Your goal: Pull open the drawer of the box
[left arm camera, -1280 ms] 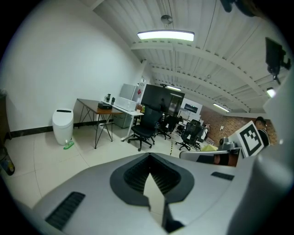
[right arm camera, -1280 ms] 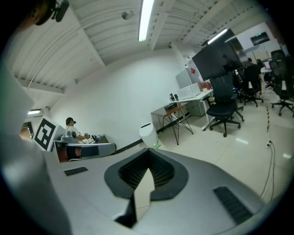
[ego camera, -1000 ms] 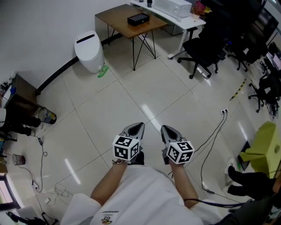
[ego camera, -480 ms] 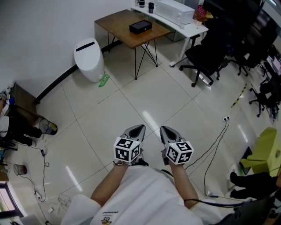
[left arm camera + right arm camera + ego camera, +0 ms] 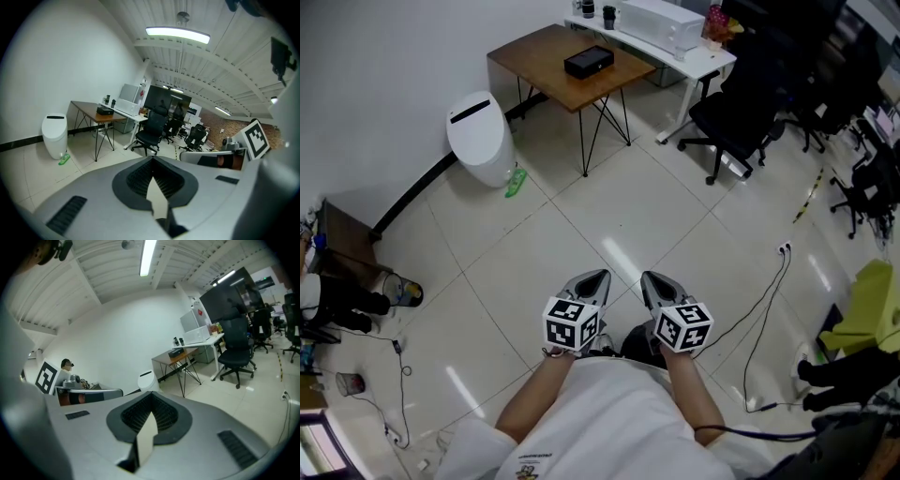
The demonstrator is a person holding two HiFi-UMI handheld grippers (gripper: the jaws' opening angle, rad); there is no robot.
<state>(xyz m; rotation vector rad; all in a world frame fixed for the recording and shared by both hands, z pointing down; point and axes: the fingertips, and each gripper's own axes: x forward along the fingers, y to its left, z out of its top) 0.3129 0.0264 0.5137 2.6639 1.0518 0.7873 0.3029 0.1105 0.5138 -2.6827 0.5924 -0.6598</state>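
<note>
A small black box (image 5: 588, 62) sits on a wooden table (image 5: 542, 54) far across the room; no drawer detail shows at this distance. It also appears tiny in the left gripper view as the box (image 5: 105, 111) and in the right gripper view as the box (image 5: 176, 353). My left gripper (image 5: 598, 277) and right gripper (image 5: 648, 277) are held side by side close to my body, over bare floor and well short of the table. Both are shut, tips meeting, with nothing between them. The left gripper (image 5: 152, 160) and right gripper (image 5: 151, 395) point toward the table.
A white bin (image 5: 478, 136) stands left of the table, with a green item (image 5: 516, 178) on the floor beside it. A white desk (image 5: 675, 42) and black office chairs (image 5: 741, 112) lie beyond. Cables (image 5: 769, 291) trail on the tiles at right.
The head view has drifted, so the table and bin sit a little further left. Both grippers keep the same shut pose in front of my body.
</note>
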